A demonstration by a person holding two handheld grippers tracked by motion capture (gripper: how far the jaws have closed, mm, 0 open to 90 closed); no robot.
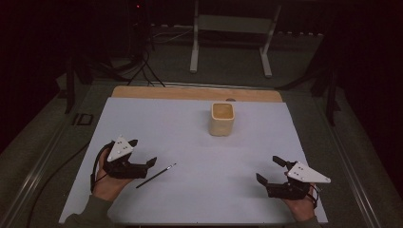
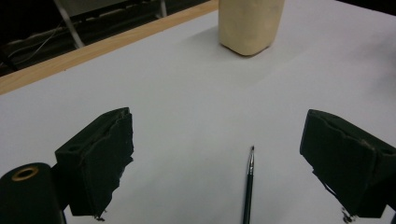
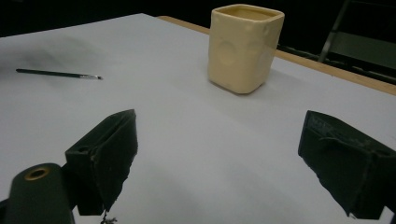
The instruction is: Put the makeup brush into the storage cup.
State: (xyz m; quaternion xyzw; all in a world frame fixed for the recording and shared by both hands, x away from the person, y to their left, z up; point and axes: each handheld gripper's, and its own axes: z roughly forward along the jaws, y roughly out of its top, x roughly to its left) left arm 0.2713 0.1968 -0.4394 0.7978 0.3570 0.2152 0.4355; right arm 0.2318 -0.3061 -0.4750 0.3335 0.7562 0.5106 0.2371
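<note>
A thin dark paintbrush (image 1: pixel 156 175) lies flat on the white sheet, bristle tip pointing up and right. Just left of it my left gripper (image 1: pixel 141 153) stands open with nothing between its jaws. In the left gripper view the paintbrush (image 2: pixel 248 182) lies between the two black jaws, nearer the right one. A cream square cup (image 1: pixel 222 118) stands upright at the back middle, also seen as the cup (image 2: pixel 250 23) and the cup (image 3: pixel 243 46). My right gripper (image 1: pixel 269 169) rests open at the front right, empty. The paintbrush (image 3: pixel 58 73) lies far left in its view.
The white sheet (image 1: pixel 190 142) covers a wooden table whose bare edge (image 1: pixel 157 91) runs along the back. A metal stand (image 1: pixel 230 42) and cables sit on the dark floor beyond.
</note>
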